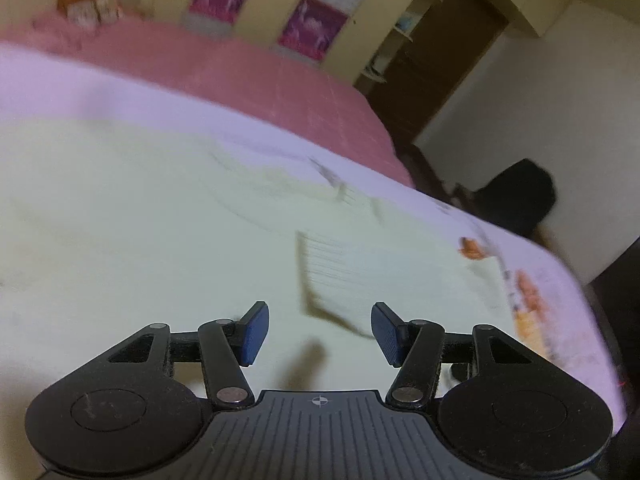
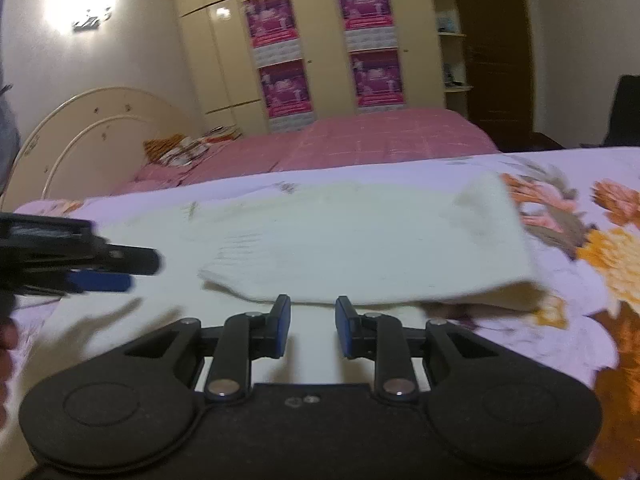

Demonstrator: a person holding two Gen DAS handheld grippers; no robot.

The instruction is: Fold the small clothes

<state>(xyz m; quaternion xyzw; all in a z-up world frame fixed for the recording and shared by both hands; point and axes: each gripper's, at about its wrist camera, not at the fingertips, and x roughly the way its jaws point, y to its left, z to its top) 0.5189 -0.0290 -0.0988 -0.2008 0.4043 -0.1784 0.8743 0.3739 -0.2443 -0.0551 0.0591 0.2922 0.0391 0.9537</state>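
Note:
A cream-white knitted garment (image 2: 360,240) lies on a lilac floral sheet (image 2: 580,208), with one part folded over the rest. In the left wrist view the same garment (image 1: 160,220) fills the middle, its ribbed folded edge (image 1: 352,276) just ahead. My left gripper (image 1: 318,330) is open and empty above the cloth; it also shows at the left of the right wrist view (image 2: 100,276). My right gripper (image 2: 310,328) is open and empty, just short of the garment's near edge.
A pink bed cover (image 2: 360,140) lies beyond the sheet, with a cream headboard (image 2: 92,128) at left. Wardrobes with magenta posters (image 2: 372,44) stand behind. A dark chair (image 1: 516,196) and a dark door (image 2: 496,52) are at right. The sheet's edge drops off at right (image 1: 592,320).

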